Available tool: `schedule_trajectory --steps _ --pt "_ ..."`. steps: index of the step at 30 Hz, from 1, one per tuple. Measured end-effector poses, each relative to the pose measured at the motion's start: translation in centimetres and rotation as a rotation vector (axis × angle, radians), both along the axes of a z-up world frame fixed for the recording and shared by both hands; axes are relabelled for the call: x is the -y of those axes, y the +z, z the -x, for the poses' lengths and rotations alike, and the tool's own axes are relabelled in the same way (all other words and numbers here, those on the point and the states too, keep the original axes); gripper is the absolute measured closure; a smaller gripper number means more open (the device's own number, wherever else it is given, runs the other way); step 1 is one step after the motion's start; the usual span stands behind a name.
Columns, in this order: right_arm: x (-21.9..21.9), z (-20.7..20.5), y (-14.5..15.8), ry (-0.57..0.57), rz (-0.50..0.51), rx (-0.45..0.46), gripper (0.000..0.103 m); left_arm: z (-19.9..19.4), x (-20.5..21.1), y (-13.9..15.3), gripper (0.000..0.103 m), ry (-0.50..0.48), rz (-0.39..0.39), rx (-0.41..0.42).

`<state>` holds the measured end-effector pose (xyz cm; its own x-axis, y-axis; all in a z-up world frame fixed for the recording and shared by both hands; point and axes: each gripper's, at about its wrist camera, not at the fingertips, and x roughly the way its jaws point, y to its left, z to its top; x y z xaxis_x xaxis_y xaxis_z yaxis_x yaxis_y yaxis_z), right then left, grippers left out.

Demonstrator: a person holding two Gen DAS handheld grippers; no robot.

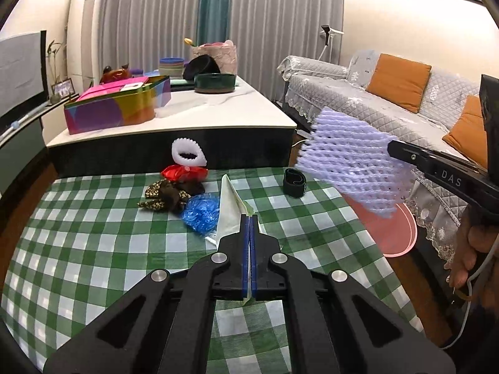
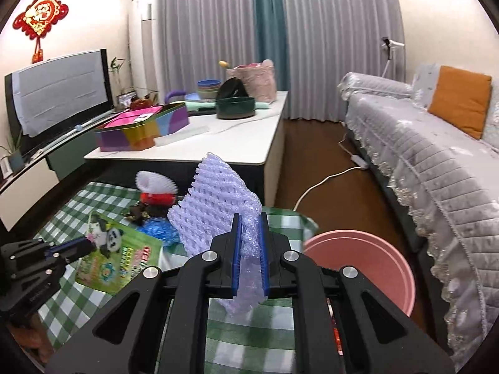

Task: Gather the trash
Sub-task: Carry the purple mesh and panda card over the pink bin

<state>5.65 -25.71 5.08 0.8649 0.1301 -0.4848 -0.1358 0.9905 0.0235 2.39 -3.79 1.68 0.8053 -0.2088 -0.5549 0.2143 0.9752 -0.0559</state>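
— While my right tool is clenched on the purple foam net, which hangs near the pink bin at the bench's right edge, how do I finish?

— Carry it right until it's over the rim, then release.

— And my left tool?

— It's clamped on the panda wrapper above the bench; bin that afterwards, then the far pile.

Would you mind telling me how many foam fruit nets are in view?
2. The purple foam net is gripped in the right claw near the pink bin; the white foam net rests at the table's far edge. Others may be hidden.
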Motion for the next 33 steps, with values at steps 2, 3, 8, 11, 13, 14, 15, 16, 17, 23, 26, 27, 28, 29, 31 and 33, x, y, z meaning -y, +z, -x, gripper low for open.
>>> schedule_trajectory --steps 2,3,8,11,13,14,15,16,17,23,26,27,28,29,31,33 --pt "0.4 0.3 0.2 -0.020 0.017 0.010 0.092 0.1 0.1 0.3 0.103 0.000 -0.003 0.010" --pt "0.5 0.5 0.2 -0.027 0.024 0.014 0.092 0.1 0.2 0.4 0.103 0.000 -0.004 0.013" --pt "1.7 1.1 0.4 -0.069 0.041 0.027 0.092 0.4 0.4 1.5 0.103 -0.004 -0.008 0.042" --pt "2.3 1.4 0.5 -0.092 0.048 0.031 0.092 0.4 0.8 1.8 0.103 -0.010 -0.009 0.050" --pt "2.7 1.5 0.5 -0.110 0.051 0.032 0.092 0.5 1.0 1.9 0.103 -0.015 -0.012 0.053" --pt "2.9 1.5 0.5 -0.118 0.053 0.032 0.092 0.5 1.2 1.9 0.103 -0.019 -0.014 0.055" --pt "3.1 1.5 0.5 -0.126 0.056 0.033 0.092 0.5 1.3 2.0 0.103 -0.021 -0.015 0.057" --pt "3.3 1.6 0.5 -0.134 0.061 0.034 0.092 0.4 1.5 2.0 0.103 -0.024 -0.017 0.059" --pt "3.5 1.6 0.5 -0.141 0.065 0.035 0.092 0.4 1.6 2.1 0.103 -0.026 -0.018 0.061" --pt "4.6 2.0 0.7 -0.181 0.089 0.050 0.092 0.2 2.8 2.4 0.103 -0.042 -0.016 0.067" --pt "5.3 2.2 0.8 -0.199 0.092 0.052 0.092 0.1 3.3 2.4 0.103 -0.052 -0.013 0.067" --pt "5.4 2.3 0.8 -0.203 0.092 0.052 0.092 0.1 3.5 2.5 0.103 -0.054 -0.013 0.067" --pt "5.6 2.3 0.8 -0.209 0.093 0.052 0.092 0.1 3.8 2.5 0.103 -0.058 -0.012 0.067" --pt "5.8 2.4 0.8 -0.214 0.095 0.053 0.092 0.1 4.0 2.5 0.103 -0.062 -0.010 0.067" --pt "6.2 2.5 0.9 -0.224 0.097 0.055 0.092 0.1 4.4 2.5 0.103 -0.070 -0.007 0.065" --pt "6.8 2.5 1.0 -0.236 0.094 0.055 0.092 -0.1 4.7 2.6 0.103 -0.076 -0.001 0.061"
